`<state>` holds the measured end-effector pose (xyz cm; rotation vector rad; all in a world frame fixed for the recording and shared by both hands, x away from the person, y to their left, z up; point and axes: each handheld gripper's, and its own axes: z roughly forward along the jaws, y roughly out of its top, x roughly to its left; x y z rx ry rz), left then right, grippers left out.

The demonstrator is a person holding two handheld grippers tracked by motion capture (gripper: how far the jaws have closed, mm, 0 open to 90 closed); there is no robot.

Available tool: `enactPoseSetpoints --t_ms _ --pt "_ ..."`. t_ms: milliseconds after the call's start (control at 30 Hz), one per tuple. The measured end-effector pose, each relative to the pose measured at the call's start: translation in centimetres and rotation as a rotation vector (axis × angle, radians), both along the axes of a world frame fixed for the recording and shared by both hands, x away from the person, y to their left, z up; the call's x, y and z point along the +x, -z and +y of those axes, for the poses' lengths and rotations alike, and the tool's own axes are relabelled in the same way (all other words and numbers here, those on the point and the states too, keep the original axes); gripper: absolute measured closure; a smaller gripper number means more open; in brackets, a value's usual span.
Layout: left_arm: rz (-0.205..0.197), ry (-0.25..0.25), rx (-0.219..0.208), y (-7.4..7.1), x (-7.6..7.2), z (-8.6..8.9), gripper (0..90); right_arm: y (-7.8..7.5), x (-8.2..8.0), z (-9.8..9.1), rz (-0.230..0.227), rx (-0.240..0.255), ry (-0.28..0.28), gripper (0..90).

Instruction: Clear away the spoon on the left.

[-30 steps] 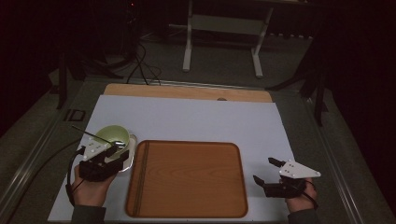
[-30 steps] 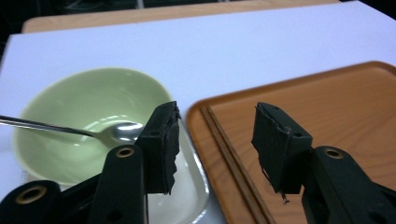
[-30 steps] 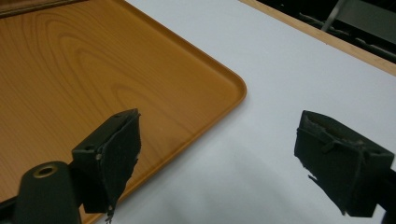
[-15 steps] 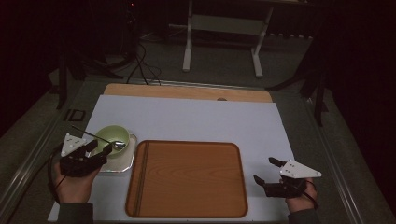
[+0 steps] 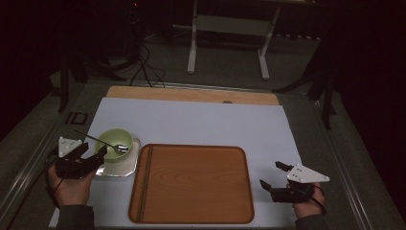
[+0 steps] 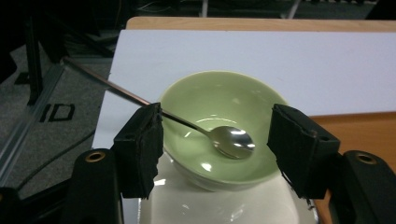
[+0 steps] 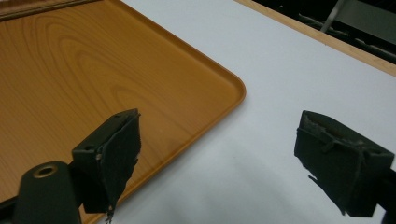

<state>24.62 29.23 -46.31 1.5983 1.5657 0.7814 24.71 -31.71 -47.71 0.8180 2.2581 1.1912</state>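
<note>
A pale green bowl [image 5: 117, 143] stands on a white plate [image 5: 118, 168] at the left of the table. A metal spoon [image 5: 111, 145] rests in it, its handle sticking out up and to the left. My left gripper [image 5: 93, 153] sits just left of the plate, aimed at the bowl [image 6: 224, 102]. Its jaws have just been opening and stand wide apart. The spoon [image 6: 232, 141] lies beyond them, and its handle passes the tip of one jaw without being pinched. My right gripper [image 5: 271, 174] rests open and empty beside the right edge of the wooden tray [image 5: 191, 184].
The tray [image 7: 84, 65] lies bare at the front middle of a white mat [image 5: 201, 122]. A strip of wooden tabletop [image 5: 191, 94] shows behind the mat. Metal stand legs and cables sit on the dark floor beyond, with a rail along the table's left side.
My left hand has drawn back to the left, from over the plate to beside it, and its jaws have widened. The spoon now lies free in the bowl. The right hand has kept still.
</note>
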Motion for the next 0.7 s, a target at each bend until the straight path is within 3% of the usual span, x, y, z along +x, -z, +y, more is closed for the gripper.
enactPoseSetpoints --t_ms 333,500,633,700 --pt "0.013 -0.057 -0.043 2.0 1.5 1.9 31.1 0.0 0.0 0.1 0.002 -0.003 -0.001 14.4" --pt "0.022 -0.054 -0.071 2.6 2.6 2.7 36.3 0.0 0.0 0.0 0.002 -0.002 0.001 14.4" --pt "0.053 -0.07 -0.083 3.3 3.7 3.1 46.2 0.0 0.1 0.1 0.001 -0.002 0.0 14.4" --pt "0.057 -0.071 -0.119 3.7 4.2 3.5 48.9 0.0 0.0 0.0 -0.001 -0.001 -0.001 14.4"
